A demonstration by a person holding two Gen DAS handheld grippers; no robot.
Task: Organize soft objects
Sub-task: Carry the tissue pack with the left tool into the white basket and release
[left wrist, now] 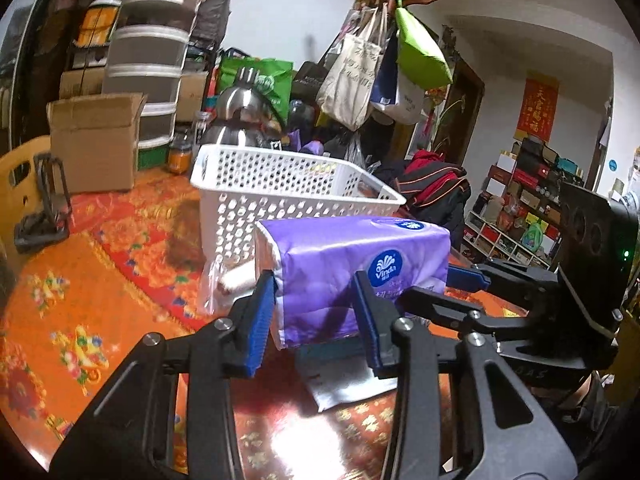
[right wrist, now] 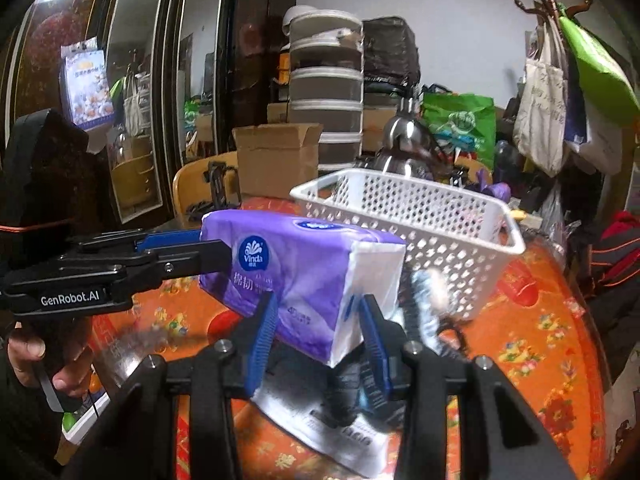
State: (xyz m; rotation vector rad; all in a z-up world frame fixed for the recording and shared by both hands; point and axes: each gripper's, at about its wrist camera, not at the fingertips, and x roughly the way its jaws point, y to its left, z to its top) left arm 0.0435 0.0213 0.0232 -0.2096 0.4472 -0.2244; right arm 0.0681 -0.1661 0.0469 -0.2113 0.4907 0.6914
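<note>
You're gripping the purple tissue pack [left wrist: 352,272] off the table w/ both tools: left gripper [left wrist: 316,316] and right gripper [right wrist: 320,320] part-closed, one per end. White basket [left wrist: 288,184] is sitting just beyond, pack's long axis running parallel to its near wall.

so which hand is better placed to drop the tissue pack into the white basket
Neither alone: both grippers clamp the tissue pack, one per end. The left gripper grips the end just in front of the basket, slightly favouring it.

"Vinda" on tissue pack [left wrist: 352,276]; "GenRobot.AI" on left claw [right wrist: 208,250].
</note>
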